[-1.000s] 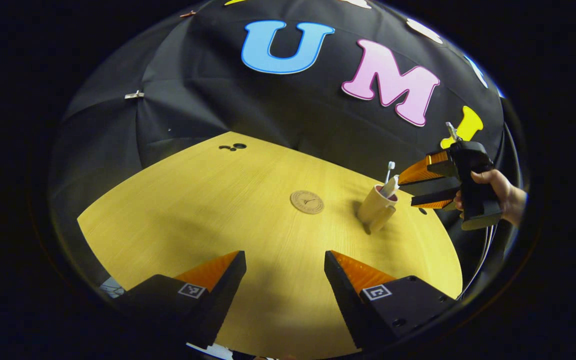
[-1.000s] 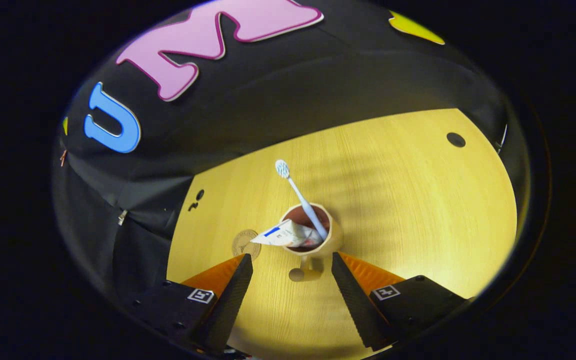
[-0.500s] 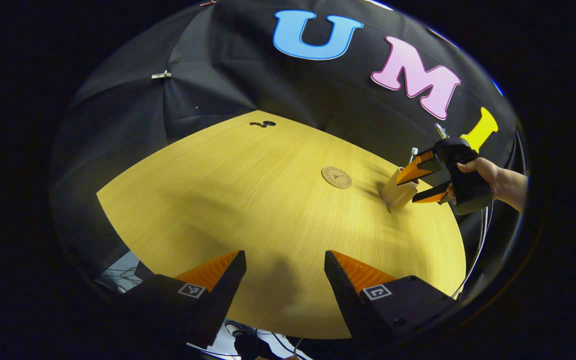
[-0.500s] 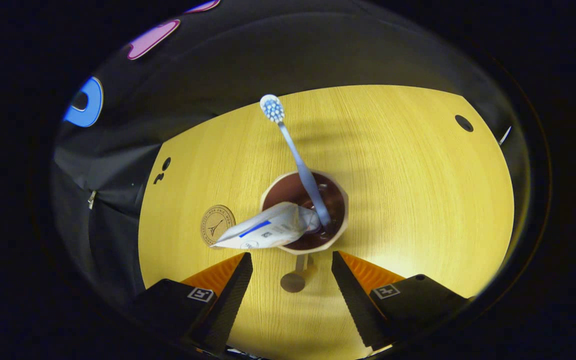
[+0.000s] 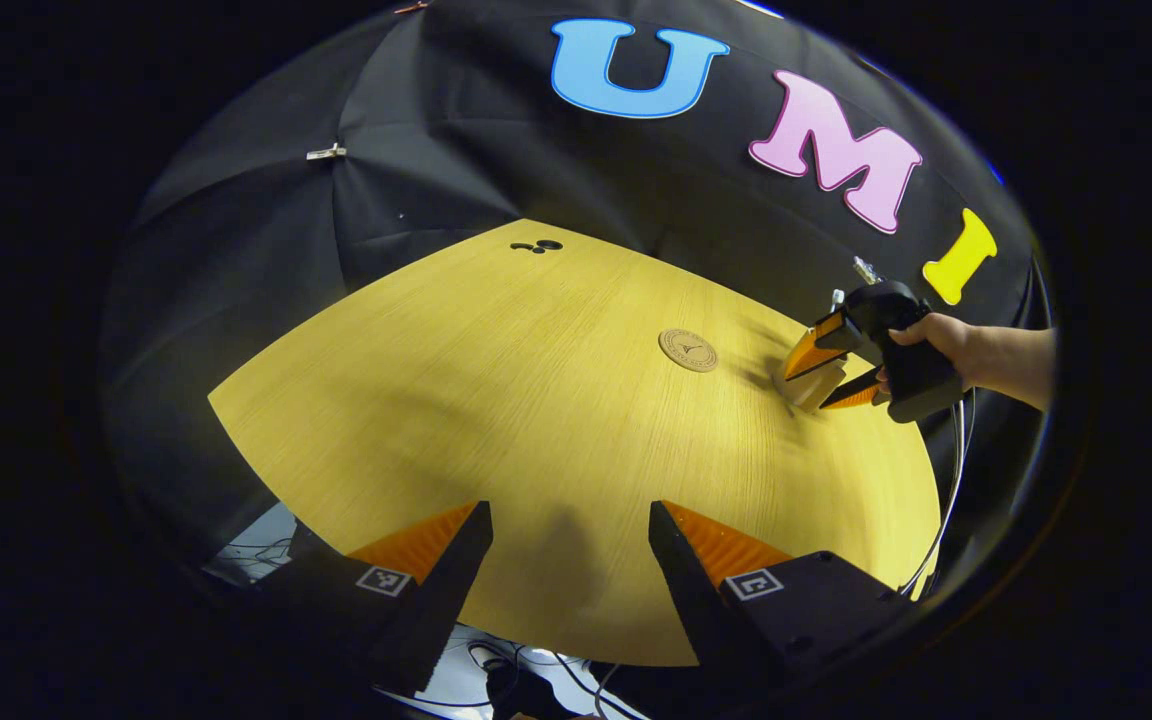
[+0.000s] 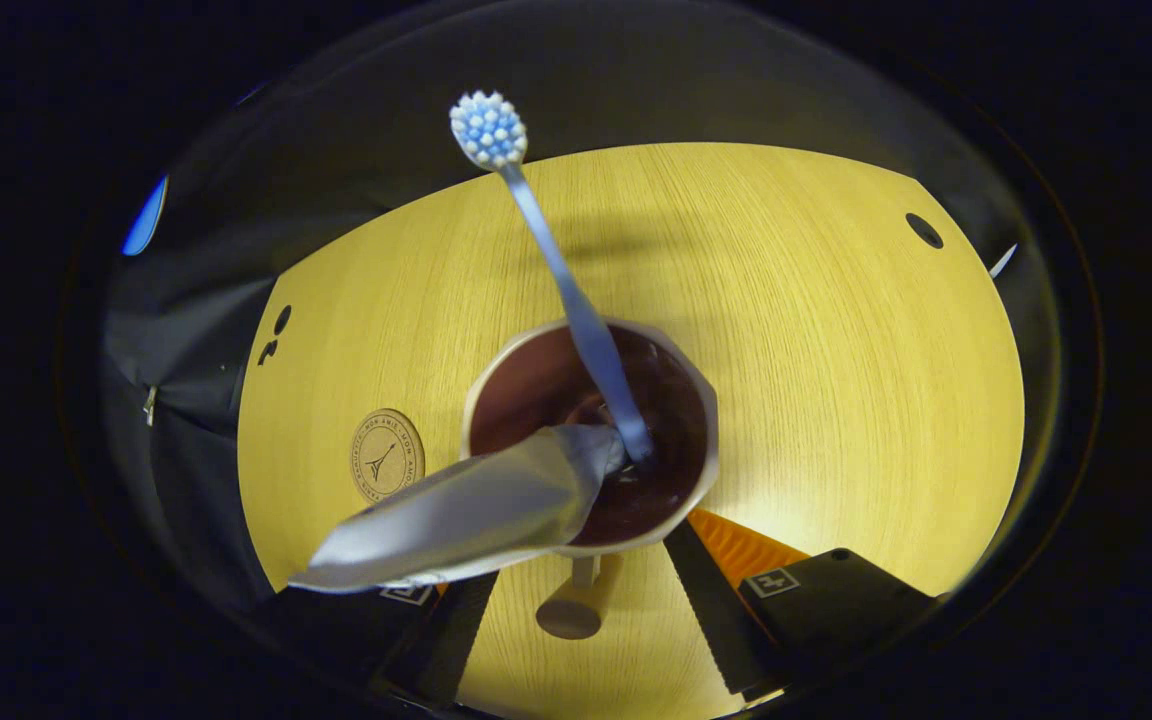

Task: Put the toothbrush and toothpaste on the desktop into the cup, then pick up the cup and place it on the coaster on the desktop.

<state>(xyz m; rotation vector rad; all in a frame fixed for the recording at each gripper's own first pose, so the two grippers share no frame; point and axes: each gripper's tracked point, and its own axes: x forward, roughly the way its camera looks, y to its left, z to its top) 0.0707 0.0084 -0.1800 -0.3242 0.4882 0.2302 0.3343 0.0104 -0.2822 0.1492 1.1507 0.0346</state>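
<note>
Lower centre of the right gripper view: the right gripper (image 6: 576,610) is spread wide astride the cup's handle (image 6: 572,608), apparently lined up to clamp it. The cup (image 6: 681,400) holds toothbrush (image 6: 556,270) and toothpaste (image 6: 456,520); the coaster (image 6: 387,455) waits at its left. The left gripper (image 5: 570,560) hangs wide and idle

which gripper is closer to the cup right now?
Right. The right gripper has its open fingers either side of the cup, at the handle side. The left gripper hangs open over the table's near edge, far across from it.
</note>
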